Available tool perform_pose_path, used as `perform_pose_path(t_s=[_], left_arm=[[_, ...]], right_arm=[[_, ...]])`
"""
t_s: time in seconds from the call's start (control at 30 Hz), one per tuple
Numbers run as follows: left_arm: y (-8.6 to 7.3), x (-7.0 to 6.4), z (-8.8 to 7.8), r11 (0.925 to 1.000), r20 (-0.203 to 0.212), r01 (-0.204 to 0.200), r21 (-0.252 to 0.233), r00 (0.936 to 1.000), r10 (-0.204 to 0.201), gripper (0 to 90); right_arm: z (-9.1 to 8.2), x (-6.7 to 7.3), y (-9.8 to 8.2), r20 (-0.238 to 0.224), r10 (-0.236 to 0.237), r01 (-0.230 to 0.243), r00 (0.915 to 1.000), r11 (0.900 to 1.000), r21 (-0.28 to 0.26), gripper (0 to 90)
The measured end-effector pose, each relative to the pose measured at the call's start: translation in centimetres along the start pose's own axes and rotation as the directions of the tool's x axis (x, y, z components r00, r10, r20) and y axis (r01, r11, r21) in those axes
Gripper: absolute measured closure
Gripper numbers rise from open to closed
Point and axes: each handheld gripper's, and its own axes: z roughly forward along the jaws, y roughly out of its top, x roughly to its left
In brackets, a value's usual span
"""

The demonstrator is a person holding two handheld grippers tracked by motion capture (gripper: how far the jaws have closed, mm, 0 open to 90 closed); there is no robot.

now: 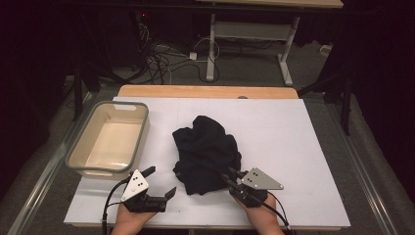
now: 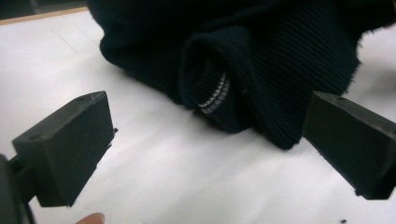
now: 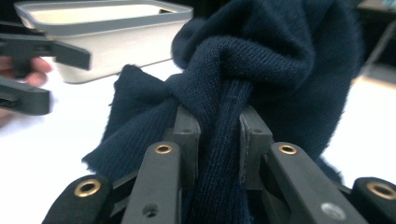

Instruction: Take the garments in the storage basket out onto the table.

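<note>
A crumpled dark navy knitted garment lies in a heap at the middle of the white table top. My right gripper is at the heap's near right edge. In the right gripper view its jaws are shut on a bunched fold of the garment. My left gripper rests near the table's front edge, just left of the heap. It stands open with bare table between its pads, and the garment, with a rolled cuff showing a pale stripe, lies beyond them.
A cream tub with a grey rim stands at the table's left side, with nothing in it that I can see; its wall appears behind the garment. Beyond the table's far wooden edge are floor cables and another table's legs.
</note>
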Motion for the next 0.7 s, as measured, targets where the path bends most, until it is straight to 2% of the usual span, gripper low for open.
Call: perform_pose_path(t_s=[0.03,0.1,0.17,0.23,0.27,0.33,0.4,0.47,0.5,0.57,0.63,0.7], left_arm=[[0.0,0.0,-0.1,1.0,-0.009,0.004,-0.008,1.0,-0.004,1.2],[0.0,0.0,-0.2,0.9997,-0.005,0.011,-0.02,0.9999,-0.011,1.2],[0.2,0.1,0.1,1.0,0.011,0.005,0.003,0.9999,-0.005,1.1],[0.3,0.0,0.3,0.9997,0.03,0.0,-0.023,0.9995,0.001,0.9],[0.5,-0.1,0.4,0.9995,0.037,0.003,-0.032,0.9993,-0.002,0.9],[0.7,-0.3,0.7,0.999,0.047,0.019,-0.041,0.9988,-0.017,0.9],[0.8,-0.4,1.0,0.9977,0.08,0.035,-0.058,0.9964,-0.03,0.9],[1.0,-0.5,1.2,0.9975,0.083,0.005,-0.071,0.9966,0.001,1.0],[1.1,-0.5,1.4,0.9974,0.083,0.009,-0.072,0.9965,-0.003,1.1],[1.2,-0.3,1.8,0.9988,0.102,0.029,-0.04,0.9944,-0.025,1.1],[1.2,-0.4,2.4,0.9995,0.099,0.03,0.003,0.9946,-0.03,1.2],[1.3,-0.4,2.5,0.9994,0.101,0.034,-0.009,0.9943,-0.033,1.1]], right_arm=[[-0.2,-0.2,-0.3,0.013,-0.011,0.011,0.9999,1.0,0.003,74.5],[-0.6,-0.9,-0.7,0.007,0.034,-0.034,0.9994,0.999,0.006,74.4],[-1.2,-1.4,-0.9,0.023,0.041,-0.041,0.9989,0.999,0.01,74.4],[-2.2,-2.1,-1.2,0.056,0.045,-0.046,0.9974,0.999,0.02,74.3],[-2.2,-2.1,-1.2,0.056,0.045,-0.046,0.9974,0.999,0.02,74.3],[-3.0,-2.7,-1.5,0.073,0.085,-0.087,0.9937,0.996,0.024,74.3],[-3.2,-2.9,-1.6,0.076,0.099,-0.101,0.9922,0.995,0.025,74.2],[-3.4,-3.2,-1.9,0.085,0.104,-0.107,0.9909,0.994,0.031,74.2],[-3.5,-3.3,-2.1,0.089,0.096,-0.099,0.9915,0.994,0.037,74.2],[-3.8,-3.6,-2.4,0.094,0.092,-0.097,0.9913,0.994,0.052,73.7],[-4.6,-3.6,-2.9,0.102,0.11,-0.116,0.9886,0.992,0.051,72.4],[-4.7,-3.6,-3.0,0.104,0.113,-0.119,0.9881,0.991,0.054,69.8]])
